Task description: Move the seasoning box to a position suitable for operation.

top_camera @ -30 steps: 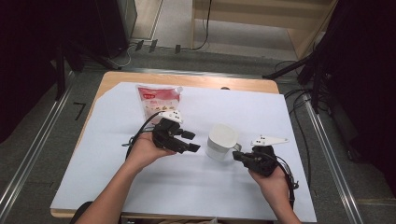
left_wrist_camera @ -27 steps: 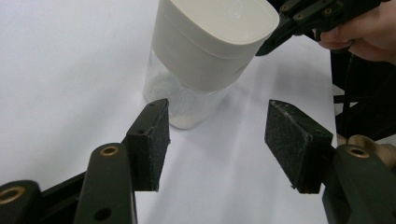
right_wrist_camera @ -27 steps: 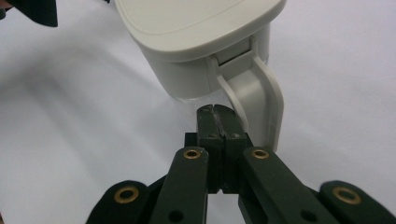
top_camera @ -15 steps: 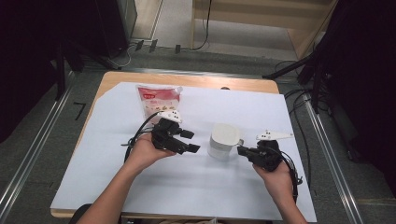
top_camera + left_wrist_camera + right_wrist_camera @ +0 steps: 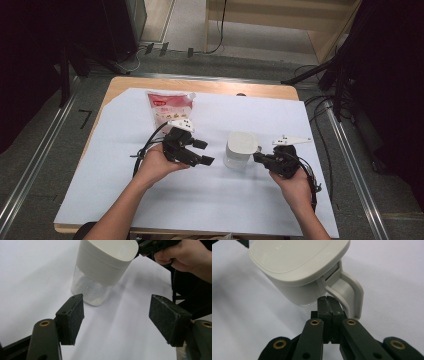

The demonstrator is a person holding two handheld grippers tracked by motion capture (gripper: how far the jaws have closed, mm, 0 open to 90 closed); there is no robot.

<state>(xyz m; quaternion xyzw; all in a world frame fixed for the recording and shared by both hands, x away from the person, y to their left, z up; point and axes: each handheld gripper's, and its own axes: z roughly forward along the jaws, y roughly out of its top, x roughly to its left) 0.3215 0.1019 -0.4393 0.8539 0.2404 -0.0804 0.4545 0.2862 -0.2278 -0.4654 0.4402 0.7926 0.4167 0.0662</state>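
standing on the white surface [image 5: 150, 200], the jar [image 5: 240, 150] is sitting between both hands. the right gripper [image 5: 329, 302] is pressing its closed jaws, with nothing pinched between them, against the jar's handle [image 5: 352, 297]. the left gripper [image 5: 117, 315] has just been opening, its jaws are gaping wide and empty, just beside the jar.

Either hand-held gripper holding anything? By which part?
Right hand-held gripper: shut beside the jar handle, no grip visible. Left hand-held gripper: open, empty.
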